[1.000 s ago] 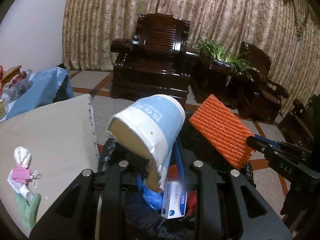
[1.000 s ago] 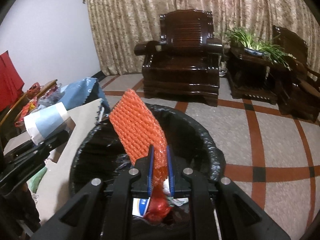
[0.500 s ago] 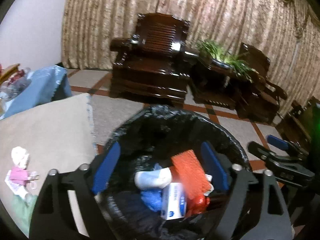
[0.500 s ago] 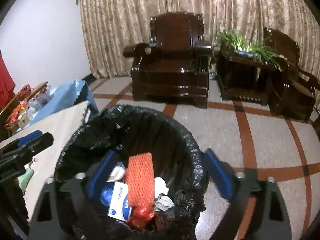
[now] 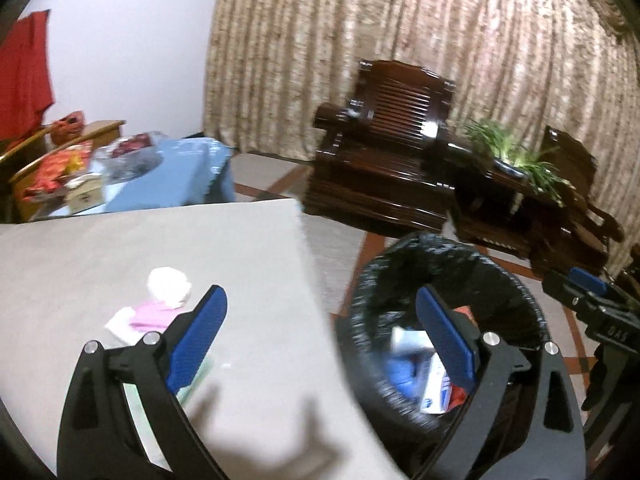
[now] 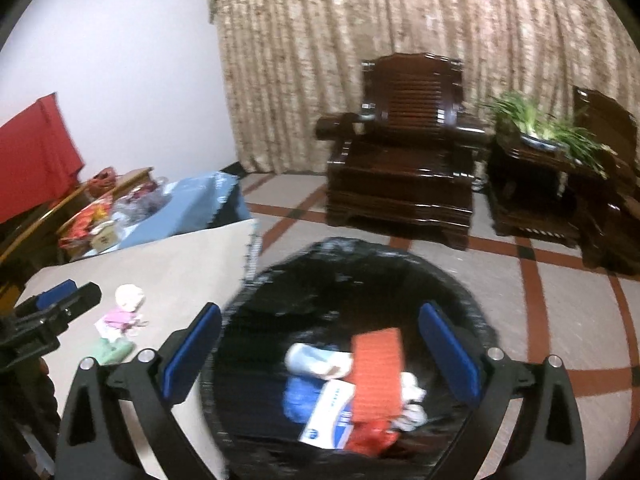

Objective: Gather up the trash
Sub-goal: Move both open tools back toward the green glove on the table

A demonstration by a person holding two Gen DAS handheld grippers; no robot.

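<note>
Remaining trash on the grey table — ahead and left of the left gripper, nearer to it than to the right gripper over the black bin. Left jaws opening, empty; right spread wide, empty. One small pile, long axis running away from the camera — white wad, pink scrap, green piece. One bin, two grippers.

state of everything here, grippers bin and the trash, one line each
left gripper: jaws opening, nothing between them
right gripper: open, empty
trash bin: lined with a black bag, partly filled
orange foam net: lying in the bin
paper cup: on its side in the bin
tissue wad: on the table
</note>
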